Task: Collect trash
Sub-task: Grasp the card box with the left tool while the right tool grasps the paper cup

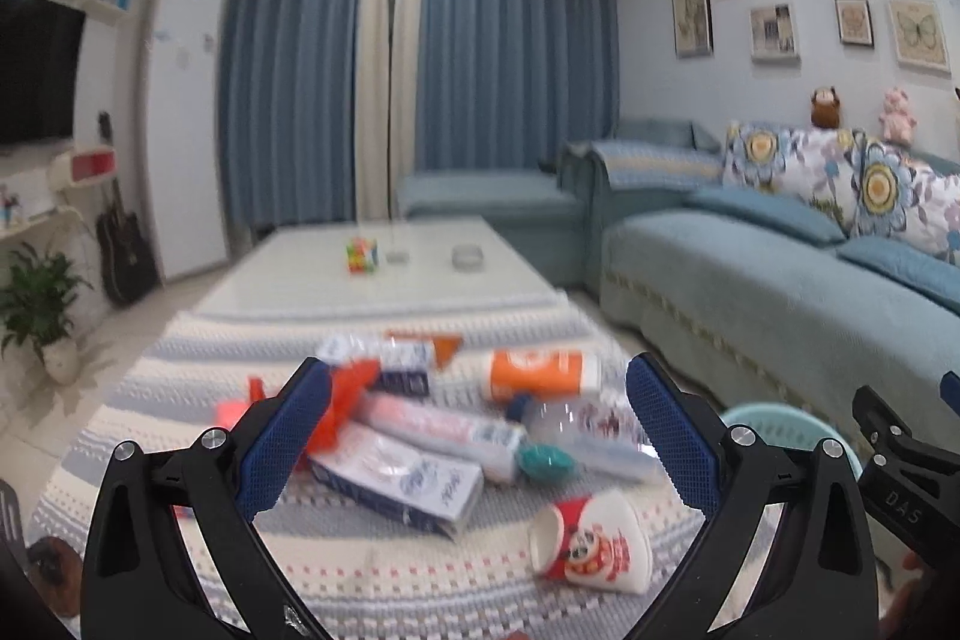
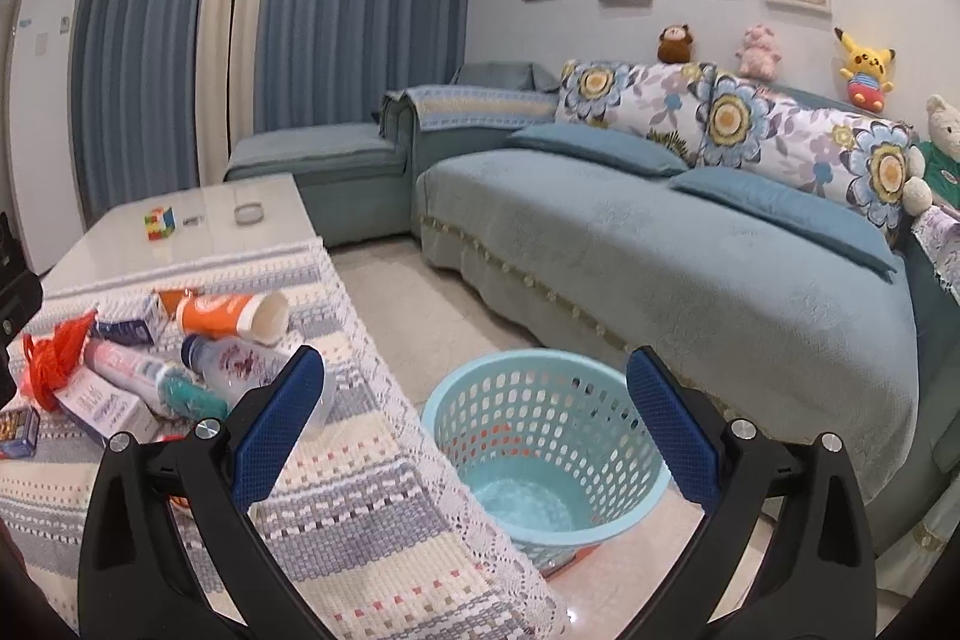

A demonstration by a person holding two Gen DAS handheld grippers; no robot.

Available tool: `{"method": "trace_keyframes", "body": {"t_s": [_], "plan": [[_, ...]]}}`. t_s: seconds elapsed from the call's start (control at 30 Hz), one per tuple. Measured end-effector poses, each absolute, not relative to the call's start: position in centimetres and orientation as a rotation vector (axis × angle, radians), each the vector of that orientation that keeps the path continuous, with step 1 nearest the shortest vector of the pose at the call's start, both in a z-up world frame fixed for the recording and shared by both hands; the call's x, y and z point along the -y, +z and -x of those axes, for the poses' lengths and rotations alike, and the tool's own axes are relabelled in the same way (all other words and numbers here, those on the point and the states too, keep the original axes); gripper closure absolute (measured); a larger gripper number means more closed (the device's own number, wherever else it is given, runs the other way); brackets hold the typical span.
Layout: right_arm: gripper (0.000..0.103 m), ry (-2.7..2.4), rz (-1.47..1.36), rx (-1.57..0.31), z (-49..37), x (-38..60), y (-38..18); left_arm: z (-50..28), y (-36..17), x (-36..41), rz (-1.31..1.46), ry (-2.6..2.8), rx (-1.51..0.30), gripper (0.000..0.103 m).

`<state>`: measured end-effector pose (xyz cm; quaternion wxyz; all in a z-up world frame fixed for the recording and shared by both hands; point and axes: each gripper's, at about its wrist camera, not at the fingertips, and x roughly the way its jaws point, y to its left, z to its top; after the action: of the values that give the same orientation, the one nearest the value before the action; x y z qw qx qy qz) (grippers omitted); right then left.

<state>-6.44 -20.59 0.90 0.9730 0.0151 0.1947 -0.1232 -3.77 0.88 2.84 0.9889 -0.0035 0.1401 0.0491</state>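
Note:
A pile of trash lies on the striped tablecloth (image 1: 372, 574): a paper cup with a panda print (image 1: 591, 544) on its side, a clear plastic bottle (image 1: 591, 430), an orange tube (image 1: 543, 370), a pink tube with a teal cap (image 1: 456, 436), a blue-and-white carton (image 1: 399, 481) and red-orange netting (image 1: 348, 394). My left gripper (image 1: 480, 436) is open above the pile, holding nothing. My right gripper (image 2: 474, 424) is open and empty over the table's corner, above a light-blue perforated basket (image 2: 546, 451) on the floor. The pile also shows in the right wrist view (image 2: 180, 370).
A white coffee table (image 1: 420, 268) carries a puzzle cube (image 1: 362, 253) and a glass ashtray (image 1: 468, 256). A blue sofa (image 2: 660, 244) with floral cushions runs along the right. A potted plant (image 1: 42, 310) and guitar (image 1: 123, 244) stand at the left.

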Motion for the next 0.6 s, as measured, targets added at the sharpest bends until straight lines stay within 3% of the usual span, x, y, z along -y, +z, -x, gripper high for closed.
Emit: {"method": "trace_keyframes", "body": {"t_s": [0.6], "plan": [[0.007,-0.236,-0.034,-0.388,6.45,20.58,1.11,3.64,3.09,-0.44,-0.018,0.074,-0.308,0.008]]}}
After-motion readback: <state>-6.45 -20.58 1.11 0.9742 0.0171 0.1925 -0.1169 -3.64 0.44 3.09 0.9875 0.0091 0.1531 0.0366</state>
